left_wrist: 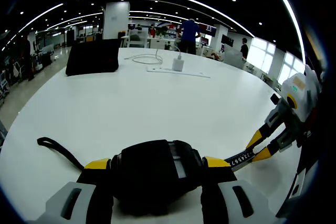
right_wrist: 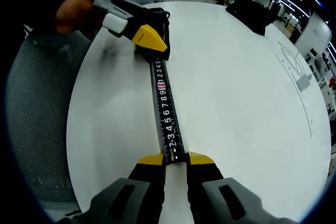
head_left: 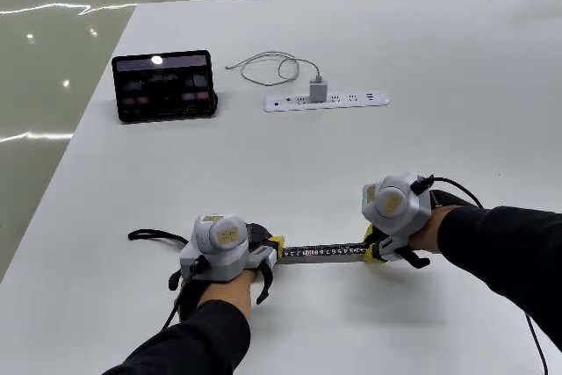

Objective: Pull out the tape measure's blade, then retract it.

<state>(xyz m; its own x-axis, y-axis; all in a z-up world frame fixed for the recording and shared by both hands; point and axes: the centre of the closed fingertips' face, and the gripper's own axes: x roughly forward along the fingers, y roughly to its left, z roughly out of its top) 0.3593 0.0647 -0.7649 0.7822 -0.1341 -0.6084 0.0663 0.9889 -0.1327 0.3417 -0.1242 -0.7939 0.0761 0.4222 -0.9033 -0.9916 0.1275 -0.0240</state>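
Near the table's front edge, the left hand-held gripper [left_wrist: 156, 164] is clamped on the black tape measure case [right_wrist: 154, 23]. Its yellow-tipped jaws press both sides, which looks meant to anchor the case against the pull. The case's wrist strap [left_wrist: 55, 148] trails loose on the table [head_left: 351, 155]. The blade [right_wrist: 165, 103] runs flat along the surface to the right hand-held gripper [right_wrist: 176, 160], whose jaws pinch the blade's end, low and in line so the blade stays straight. I judge the blade partly drawn out, with retraction yet to come. Farther back, a tablet [head_left: 164, 85] and a power strip [head_left: 327, 101] with a charger [head_left: 317, 91] sit well clear.
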